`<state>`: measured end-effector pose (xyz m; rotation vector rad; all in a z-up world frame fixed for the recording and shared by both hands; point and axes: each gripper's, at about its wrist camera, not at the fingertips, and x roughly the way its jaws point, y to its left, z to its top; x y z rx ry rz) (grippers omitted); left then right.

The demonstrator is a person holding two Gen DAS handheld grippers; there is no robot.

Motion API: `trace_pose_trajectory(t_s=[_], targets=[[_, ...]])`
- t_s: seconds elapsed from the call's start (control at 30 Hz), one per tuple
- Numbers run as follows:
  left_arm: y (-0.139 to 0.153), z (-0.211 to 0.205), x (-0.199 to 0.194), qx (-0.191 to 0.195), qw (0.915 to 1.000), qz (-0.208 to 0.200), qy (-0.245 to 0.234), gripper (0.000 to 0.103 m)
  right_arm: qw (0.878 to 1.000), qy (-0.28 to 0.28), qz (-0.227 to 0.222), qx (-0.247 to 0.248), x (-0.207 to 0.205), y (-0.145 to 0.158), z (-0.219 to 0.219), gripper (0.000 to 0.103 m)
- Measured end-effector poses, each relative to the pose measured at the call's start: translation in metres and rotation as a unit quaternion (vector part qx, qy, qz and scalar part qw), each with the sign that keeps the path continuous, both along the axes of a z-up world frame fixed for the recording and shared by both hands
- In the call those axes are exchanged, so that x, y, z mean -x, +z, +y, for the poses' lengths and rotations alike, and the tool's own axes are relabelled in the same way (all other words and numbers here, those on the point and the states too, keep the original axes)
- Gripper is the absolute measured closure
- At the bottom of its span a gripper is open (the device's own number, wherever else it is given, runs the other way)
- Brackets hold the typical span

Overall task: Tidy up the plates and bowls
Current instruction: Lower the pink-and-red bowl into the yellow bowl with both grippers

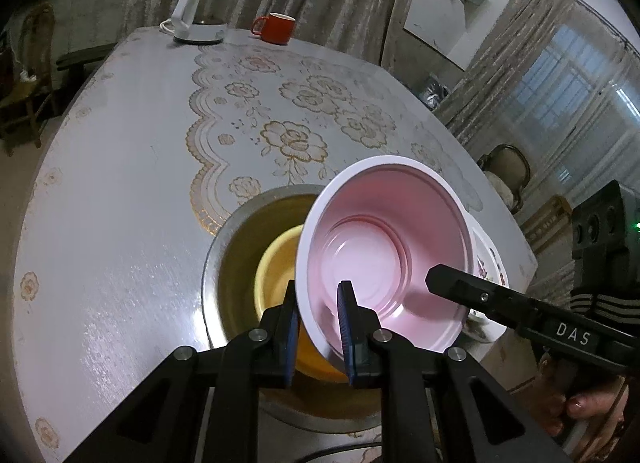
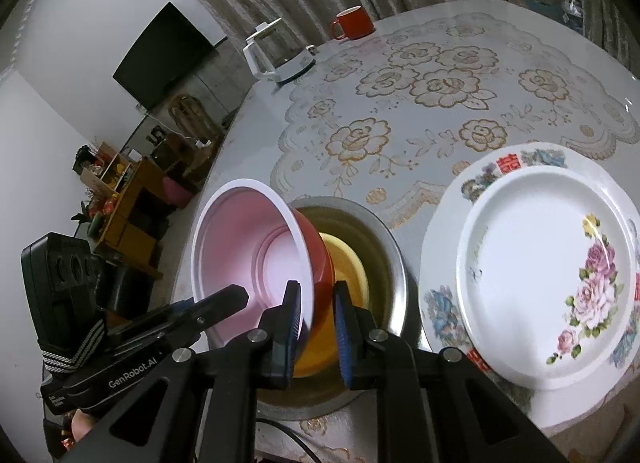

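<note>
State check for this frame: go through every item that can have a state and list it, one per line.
pink bowl: tilted, lifted, rim clamped from both sides
left gripper: jaws shut on the bowl's rim
right gripper: jaws shut on the bowl's rim
yellow bowl: nested in the metal basin
metal basin: upright on table
flowered plates: stacked, smaller on larger
kettle: upright, lid on
red mug: upright

yellow bowl (image 1: 276, 263): inside the metal basin (image 1: 224, 259); right half hidden by the pink bowl (image 1: 384, 255).
flowered plates (image 2: 532, 263): in the left wrist view only a sliver shows past the pink bowl; in the right wrist view the right rim is cut by the frame edge.
basin near rim: hidden behind the left tongs (image 1: 318, 327).
hand (image 1: 576, 411): only fingers show at the frame edge.
surface (image 1: 120, 203): near edge cut off.
</note>
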<state>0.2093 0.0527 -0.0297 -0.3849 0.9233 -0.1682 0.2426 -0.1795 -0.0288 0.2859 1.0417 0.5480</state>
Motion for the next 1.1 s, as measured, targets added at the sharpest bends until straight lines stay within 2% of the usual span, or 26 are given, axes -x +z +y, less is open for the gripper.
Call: trace_pose_trajectory(t_s=[0.7, 1.1], targets=[[-0.007, -0.003, 0.012, -0.006, 0.9999, 0.014, -0.007, 0.085, 1.000, 0.007, 0.009, 0.006, 0.019, -0.005, 0.001, 0.085], [-0.015, -0.005, 0.002, -0.015, 0.9992, 0.033, -0.014, 0.085, 0.998, -0.001, 0.055, -0.012, 0.016, -0.019, -0.003, 0.080]])
